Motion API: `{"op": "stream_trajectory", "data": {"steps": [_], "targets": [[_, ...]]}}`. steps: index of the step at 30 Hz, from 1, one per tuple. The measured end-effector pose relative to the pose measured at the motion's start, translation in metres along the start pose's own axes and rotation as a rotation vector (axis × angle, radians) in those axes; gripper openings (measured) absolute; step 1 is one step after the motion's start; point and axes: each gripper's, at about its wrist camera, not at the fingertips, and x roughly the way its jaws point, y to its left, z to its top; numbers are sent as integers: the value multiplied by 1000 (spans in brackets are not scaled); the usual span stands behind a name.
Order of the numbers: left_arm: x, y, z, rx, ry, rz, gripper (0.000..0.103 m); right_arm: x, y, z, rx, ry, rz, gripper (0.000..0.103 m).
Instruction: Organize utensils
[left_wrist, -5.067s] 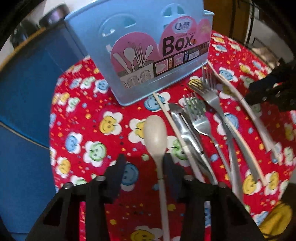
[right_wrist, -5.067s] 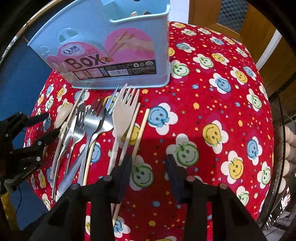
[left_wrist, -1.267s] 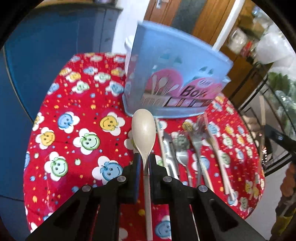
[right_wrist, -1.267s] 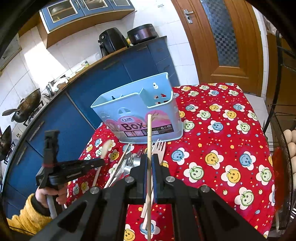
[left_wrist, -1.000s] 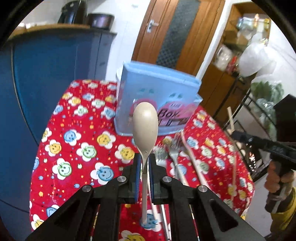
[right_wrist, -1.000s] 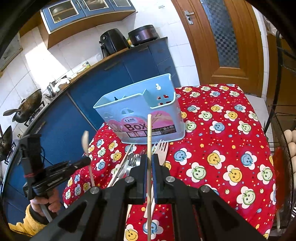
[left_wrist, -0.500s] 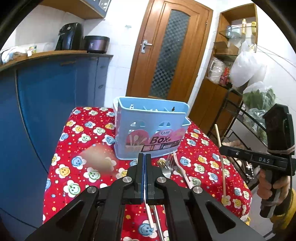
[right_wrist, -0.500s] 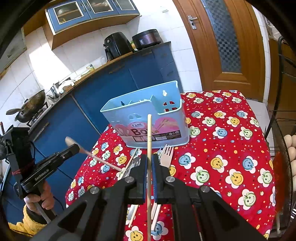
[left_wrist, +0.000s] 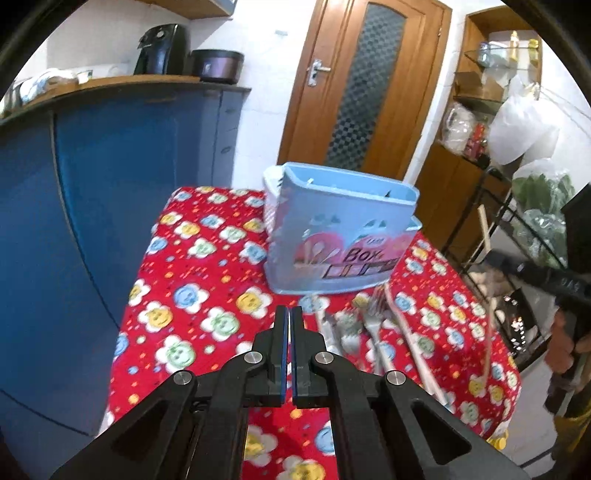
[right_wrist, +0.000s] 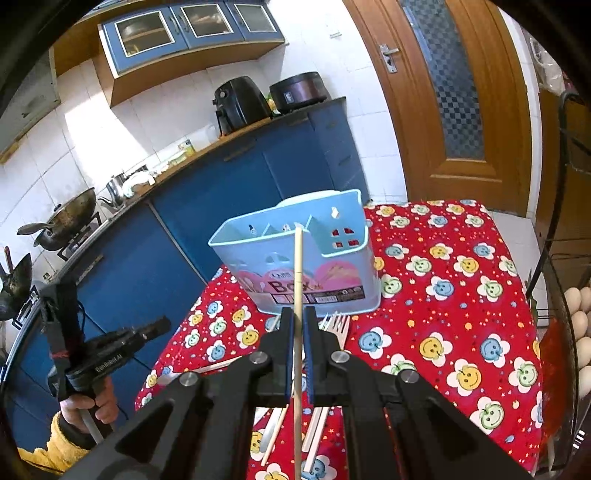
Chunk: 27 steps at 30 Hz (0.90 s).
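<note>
Left gripper (left_wrist: 288, 325) had the spoon upright a second ago. Now its jaws are pinched nearly together with nothing between, so the spoon slipped out and never reached the box (left_wrist: 340, 236). Needs a re-pick.

Right gripper (right_wrist: 296, 332) is still clamped on the chopstick (right_wrist: 298, 266), upright, short of the box and above the forks (right_wrist: 334, 325) on the table.

Left view shows no spoon at all. Right view shows a pale handle (right_wrist: 216, 363) lying at the cloth's left edge, below the left gripper. Probably the spoon, can't confirm. Only the right view looks into the box dividers.
</note>
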Motion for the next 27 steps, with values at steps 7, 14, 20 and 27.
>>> {"op": "stream_trajectory", "data": {"steps": [7,14,20,27], "targets": [[4,20,-18,-23,76,39,8,2,2,-3,7,1,13,6],[18,21,-36,3,160,74,8,7,4,-9,14,21,24,6],[29,18,-43,26,209,76,19,7,3,-10,20,25,27,6],[49,-3,-43,180,276,90,40,8,0,-11,22,31,25,6]]}}
